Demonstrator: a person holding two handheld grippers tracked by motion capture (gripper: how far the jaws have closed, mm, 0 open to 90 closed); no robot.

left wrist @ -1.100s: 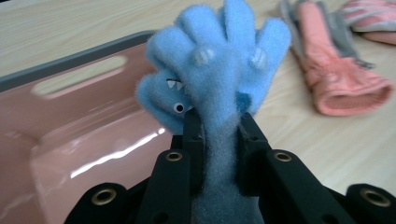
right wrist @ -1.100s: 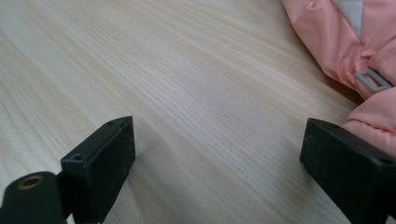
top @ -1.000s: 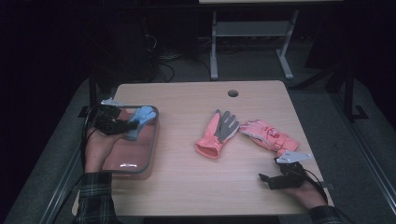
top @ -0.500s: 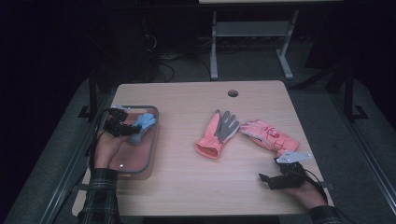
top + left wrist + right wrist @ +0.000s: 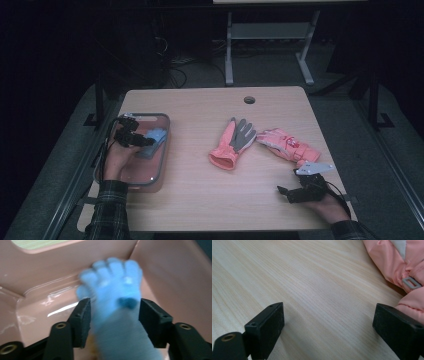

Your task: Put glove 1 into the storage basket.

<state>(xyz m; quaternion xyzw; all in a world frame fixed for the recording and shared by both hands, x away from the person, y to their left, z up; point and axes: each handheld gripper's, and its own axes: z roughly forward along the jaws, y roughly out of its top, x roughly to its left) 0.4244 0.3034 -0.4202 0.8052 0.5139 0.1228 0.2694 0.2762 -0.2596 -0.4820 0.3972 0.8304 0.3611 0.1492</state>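
A light blue glove (image 5: 154,138) lies in the pink tray (image 5: 165,150) at the table's left. My left gripper (image 5: 131,137) hovers inside the tray right beside it. In the left gripper view the blue glove (image 5: 117,290) is blurred and runs between the parted jaws of the left gripper (image 5: 115,315), which is open. Two pink gloves lie mid-table: one palm-up with a grey palm (image 5: 232,145), the other (image 5: 286,145) to its right. My right gripper (image 5: 284,192) rests open on the wood near the front right corner, with that pink glove (image 5: 392,262) just beyond its right jaw.
The wooden table (image 5: 200,200) has a round cable hole (image 5: 249,99) at its far edge. A metal table frame (image 5: 230,45) stands on the dark floor behind. The tray's pink wall (image 5: 50,272) rises close around the left gripper.
My left gripper has drawn back a little toward the person over the tray, and the blue glove has sunk lower into the tray. The right gripper and the pink gloves have stayed put.
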